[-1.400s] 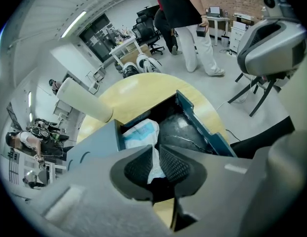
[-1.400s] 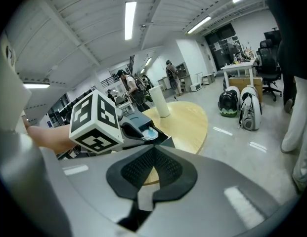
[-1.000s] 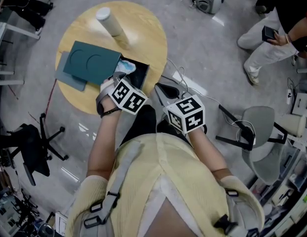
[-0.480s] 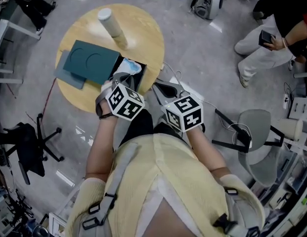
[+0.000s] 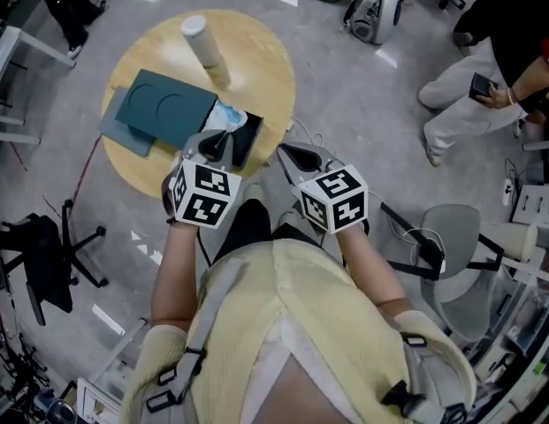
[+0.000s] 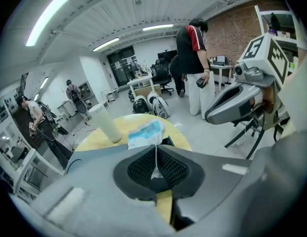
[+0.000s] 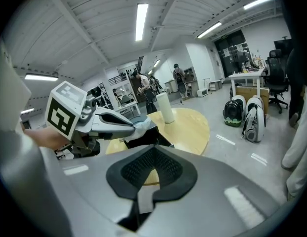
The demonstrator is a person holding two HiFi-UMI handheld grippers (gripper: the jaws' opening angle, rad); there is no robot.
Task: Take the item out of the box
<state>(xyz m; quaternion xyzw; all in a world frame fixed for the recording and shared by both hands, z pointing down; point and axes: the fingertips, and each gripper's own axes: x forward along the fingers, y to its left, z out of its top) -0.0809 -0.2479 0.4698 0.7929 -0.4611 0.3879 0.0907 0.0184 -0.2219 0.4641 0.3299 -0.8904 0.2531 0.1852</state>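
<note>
A white and blue packet (image 6: 146,134) hangs from my left gripper (image 6: 155,156), whose pads are shut on its thin lower edge. In the head view the left gripper (image 5: 223,138) holds the packet (image 5: 228,117) just above the open black box (image 5: 248,140) at the near edge of the round wooden table (image 5: 261,56). A teal box lid (image 5: 163,109) lies to the left of the box. My right gripper (image 5: 288,154) hovers off the table's edge, right of the box. Its jaws (image 7: 152,164) are shut with nothing between them.
A tall white cylinder (image 5: 206,47) stands at the back of the table. A person in white trousers (image 5: 468,82) sits at the far right. A grey chair (image 5: 460,246) is at my right, a black office chair (image 5: 44,254) at my left, and bags (image 5: 376,3) lie beyond the table.
My left gripper has drawn back toward me and to the left, with the packet's edge in its jaws. The packet has come up out of the box. The right gripper has hardly moved.
</note>
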